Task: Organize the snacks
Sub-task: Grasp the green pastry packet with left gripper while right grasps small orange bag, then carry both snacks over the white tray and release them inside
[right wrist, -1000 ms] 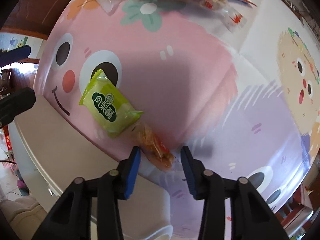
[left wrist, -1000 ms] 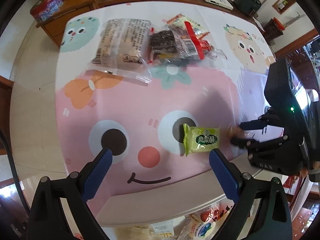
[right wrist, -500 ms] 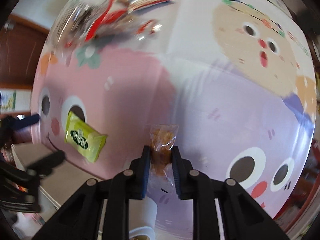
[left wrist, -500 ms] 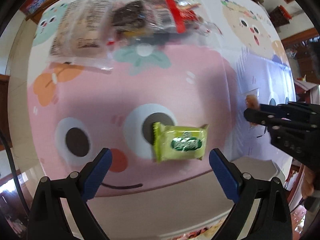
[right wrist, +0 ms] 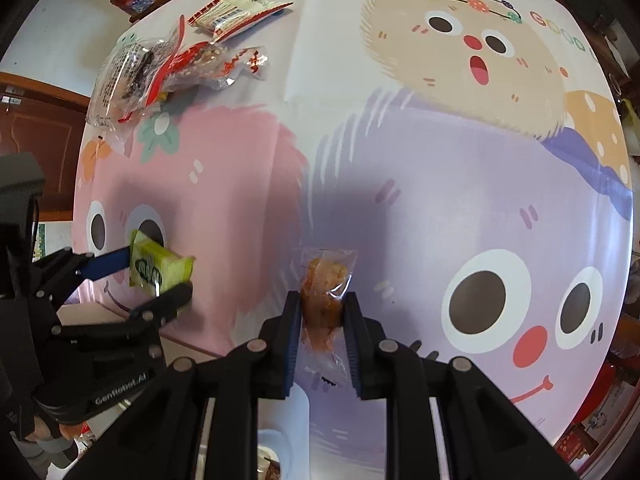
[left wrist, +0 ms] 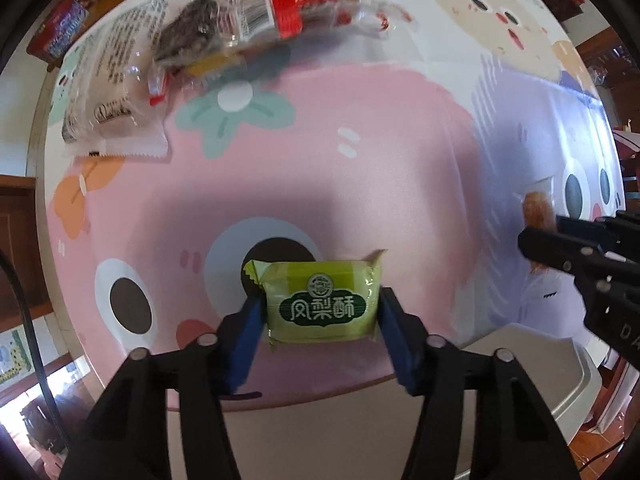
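- Gripping the green pineapple-cake packet (left wrist: 322,305) by its two short ends, the left gripper (left wrist: 320,312) has just been closing its jaws, and the blue pads now press on the wrapper near the near edge of the table (left wrist: 400,184).
- Holding narrow, the right gripper (right wrist: 320,320) pinches the clear-wrapped orange snack (right wrist: 325,288) out to the right, over the purple patch of the tablecloth.
- Judging the risk: both holds are on slick, soft wrappers, so the green packet could buckle or slip out when lifted, and the orange snack, caught only by its lower part, might swing or slide free.
- A pile of bagged snacks (left wrist: 224,28) lies at the far left, well apart from both grippers.
- A second ago the left jaws stood wide above the packet, and the right jaws were still open around the orange snack on the table.
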A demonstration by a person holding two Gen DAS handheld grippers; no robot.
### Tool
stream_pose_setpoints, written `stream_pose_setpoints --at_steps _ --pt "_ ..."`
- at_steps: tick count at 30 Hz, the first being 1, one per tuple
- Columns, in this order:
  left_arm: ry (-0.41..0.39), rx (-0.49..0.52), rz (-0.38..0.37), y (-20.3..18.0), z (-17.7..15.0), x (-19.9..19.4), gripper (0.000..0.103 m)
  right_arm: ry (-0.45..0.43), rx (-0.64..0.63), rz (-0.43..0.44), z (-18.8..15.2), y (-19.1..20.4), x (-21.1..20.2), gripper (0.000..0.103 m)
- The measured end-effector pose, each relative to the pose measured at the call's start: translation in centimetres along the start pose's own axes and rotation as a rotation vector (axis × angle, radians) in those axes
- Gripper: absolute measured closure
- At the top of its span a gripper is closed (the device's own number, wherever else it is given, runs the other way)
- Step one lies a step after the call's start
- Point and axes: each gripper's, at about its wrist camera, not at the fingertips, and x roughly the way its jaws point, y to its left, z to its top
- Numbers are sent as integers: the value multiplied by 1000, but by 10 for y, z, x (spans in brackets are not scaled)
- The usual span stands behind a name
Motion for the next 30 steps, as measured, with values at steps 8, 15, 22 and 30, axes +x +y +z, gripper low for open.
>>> stream_pose_setpoints --at_steps 8,15,22,30 --pt "-123 -82 18 33 -9 -39 53 -50 -7 -2 -3 3 -18 82" --pt "-322 -132 73 62 -37 -119 53 -175 -13 -17 -9 13 -73 82" --pt "-455 -142 111 81 -94 -189 53 -367 -15 -38 -40 40 -139 83" --pt "-528 -169 116 95 -183 -225 53 -512 19 -12 -107 70 -193 82"
